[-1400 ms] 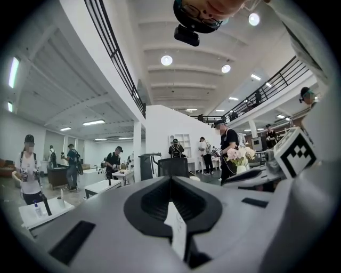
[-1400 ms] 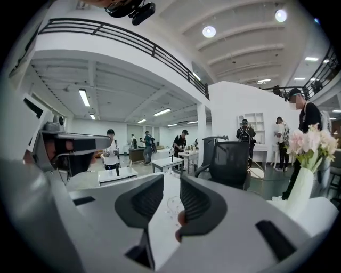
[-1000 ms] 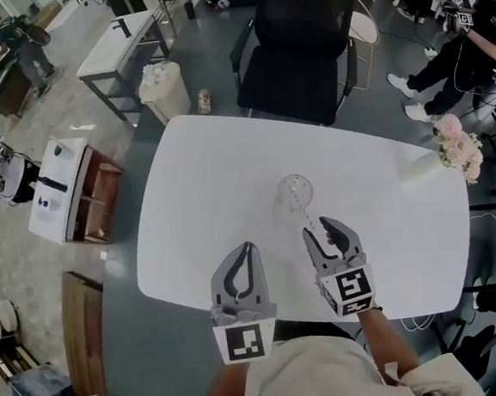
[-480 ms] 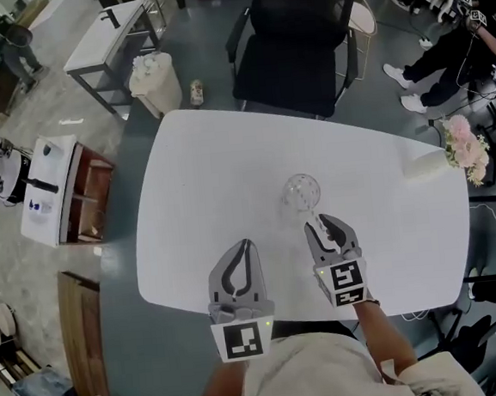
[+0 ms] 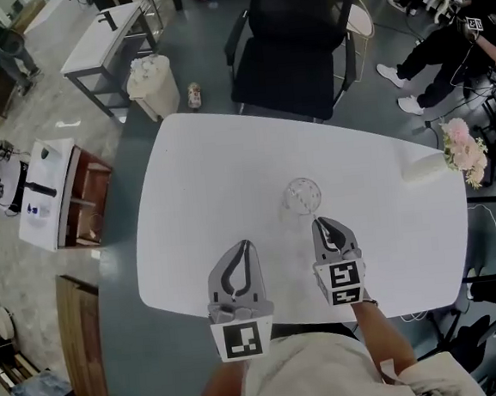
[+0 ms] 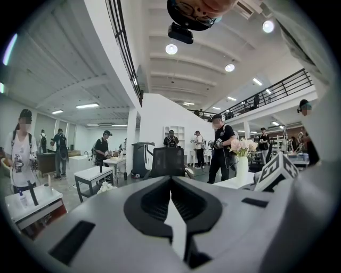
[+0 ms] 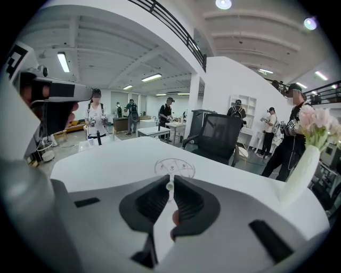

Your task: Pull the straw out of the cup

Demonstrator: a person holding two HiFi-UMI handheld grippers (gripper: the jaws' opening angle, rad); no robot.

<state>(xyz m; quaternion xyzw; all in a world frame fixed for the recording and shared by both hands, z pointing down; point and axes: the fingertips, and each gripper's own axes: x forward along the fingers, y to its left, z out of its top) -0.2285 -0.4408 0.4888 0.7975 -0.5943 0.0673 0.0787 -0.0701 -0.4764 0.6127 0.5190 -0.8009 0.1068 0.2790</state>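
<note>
Straw (image 7: 170,186) aslant, top toward right tool (image 5: 321,222)

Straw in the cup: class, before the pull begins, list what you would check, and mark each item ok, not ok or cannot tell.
1. Right gripper jaws, which have just been closing, pinch the straw at its tip: ok.
2. Cup stands upright on the table: ok.
3. Left gripper steadies the cup: not ok; it is shut, empty and apart from it.
4. Grip firm enough not to slip: cannot tell.
</note>
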